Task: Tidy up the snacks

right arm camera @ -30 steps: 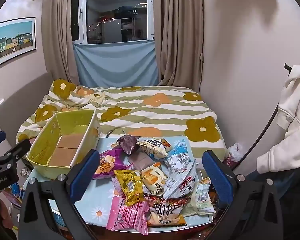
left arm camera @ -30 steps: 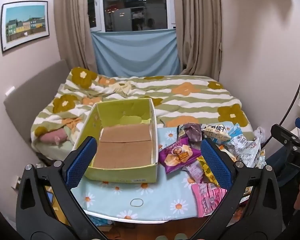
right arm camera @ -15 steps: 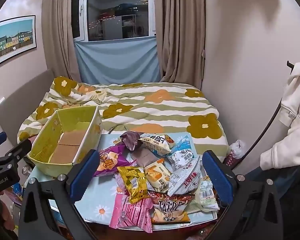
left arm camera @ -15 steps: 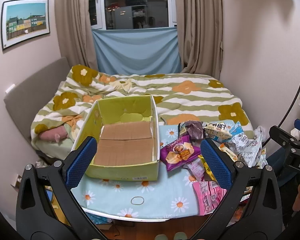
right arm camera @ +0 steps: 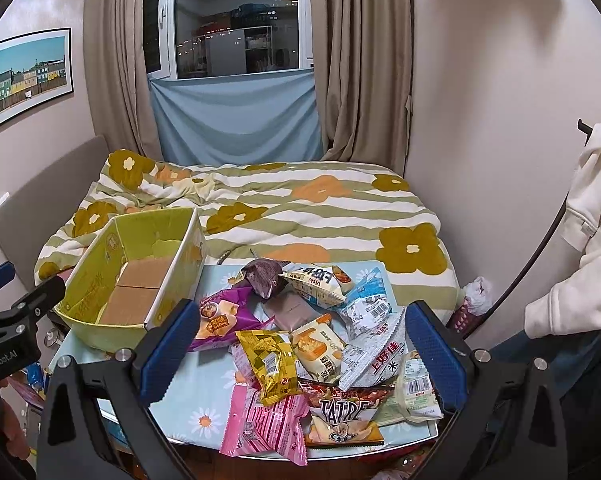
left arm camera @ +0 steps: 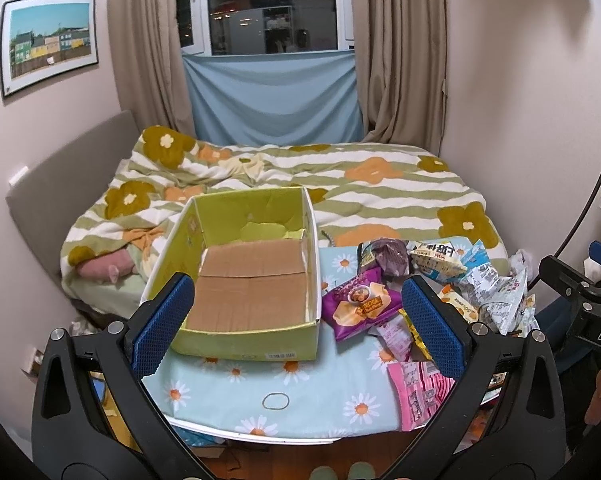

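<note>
Bedroom walls, tan curtains and a dark window are framing a small table covered in a pale blue daisy cloth, standing at the foot of a bed with a green-striped flower quilt.

Snack packets are lying heaped on the right half of the table, overlapping one another: a purple packet is sitting nearest the box, a yellow packet is resting on top of the pile's near side, a pink packet is hanging at the table's front edge, and a red packet is lying just beside it. A yellow-green cardboard box is sitting on the left half, open on top, showing only its brown cardboard floor inside, with its right wall just beside the purple packet.

Nothing is being held. The left gripper is hovering in front of the box with its blue-padded fingers spread wide. The right gripper is hovering in front of the snack heap, its fingers likewise spread wide.

A white hooded garment is hanging at the right wall.
</note>
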